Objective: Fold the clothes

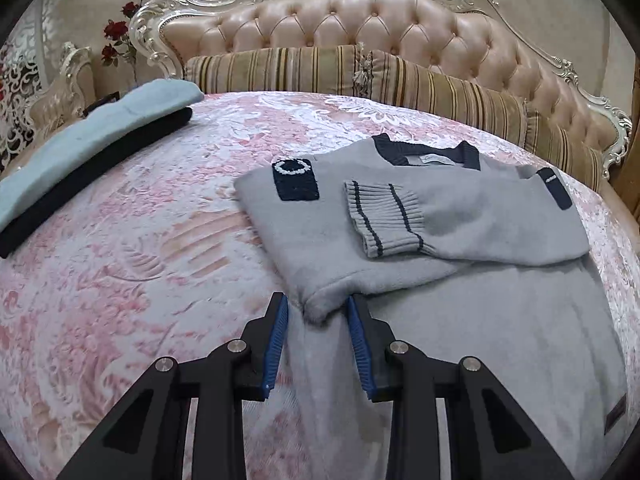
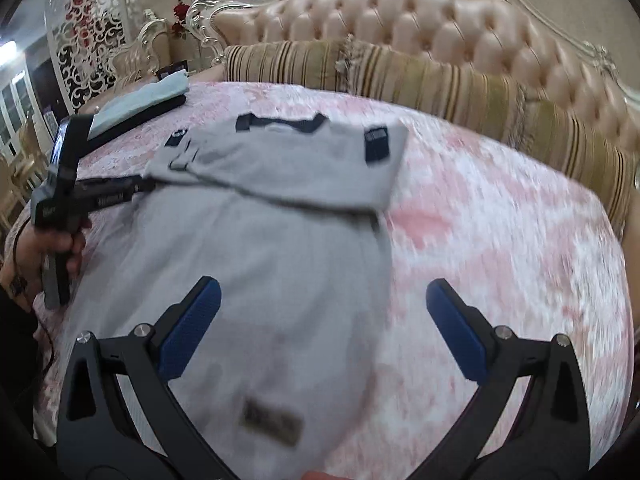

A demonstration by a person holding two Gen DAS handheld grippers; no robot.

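Folding this grey sweater point(image 1: 460, 240) on the bed point(image 1: 140, 260), I see both sleeves lie across the chest, the striped cuff point(image 1: 384, 220) on top. My left claw point(image 1: 316, 320) is partly open, its pads on both sides of a folded corner at the sweater's 9 o'clock edge, not closed on it. My right claw point(image 2: 320, 320) is wide open above the hem and holds nothing. I judge a good fold needs both edges taken evenly. Toward 3 o'clock the bed is free; folded clothes point(image 1: 92, 148) lie at 10 o'clock.
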